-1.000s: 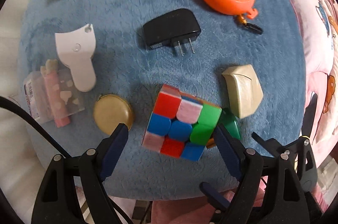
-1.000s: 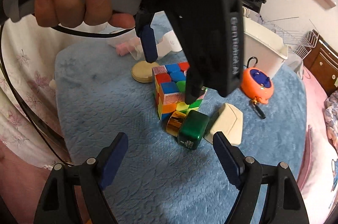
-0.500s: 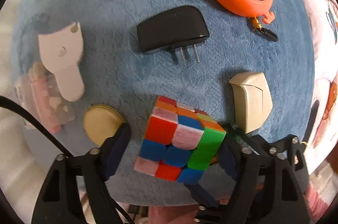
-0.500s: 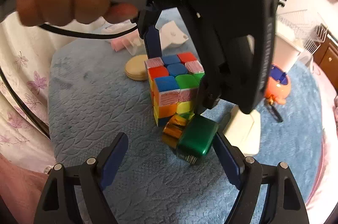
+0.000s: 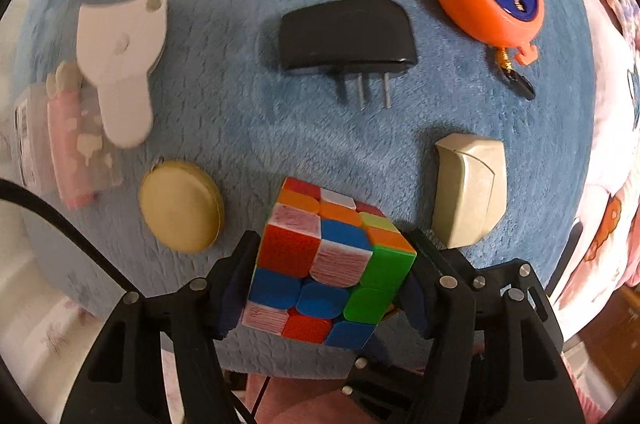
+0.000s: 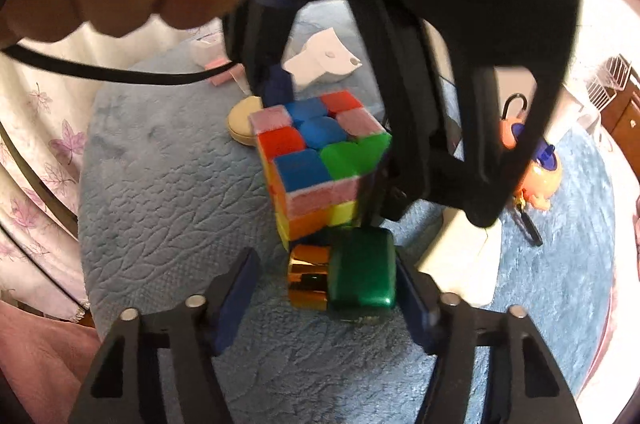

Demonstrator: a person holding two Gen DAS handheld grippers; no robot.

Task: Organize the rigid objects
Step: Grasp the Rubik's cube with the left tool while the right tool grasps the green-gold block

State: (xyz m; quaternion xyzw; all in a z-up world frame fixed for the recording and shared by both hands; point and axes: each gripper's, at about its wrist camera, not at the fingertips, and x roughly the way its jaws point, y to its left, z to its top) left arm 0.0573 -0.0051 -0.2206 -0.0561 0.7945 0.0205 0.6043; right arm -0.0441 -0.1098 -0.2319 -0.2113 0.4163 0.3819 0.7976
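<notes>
Left claw (image 5: 332, 264) has closed in since a second ago: pads now touch both sides of the cube (image 5: 326, 264) near the cushion's (image 5: 240, 128) near edge. Grasp looks set; lift is next. Right claw (image 6: 324, 292) released, straddling the green bottle (image 6: 360, 274).
</notes>
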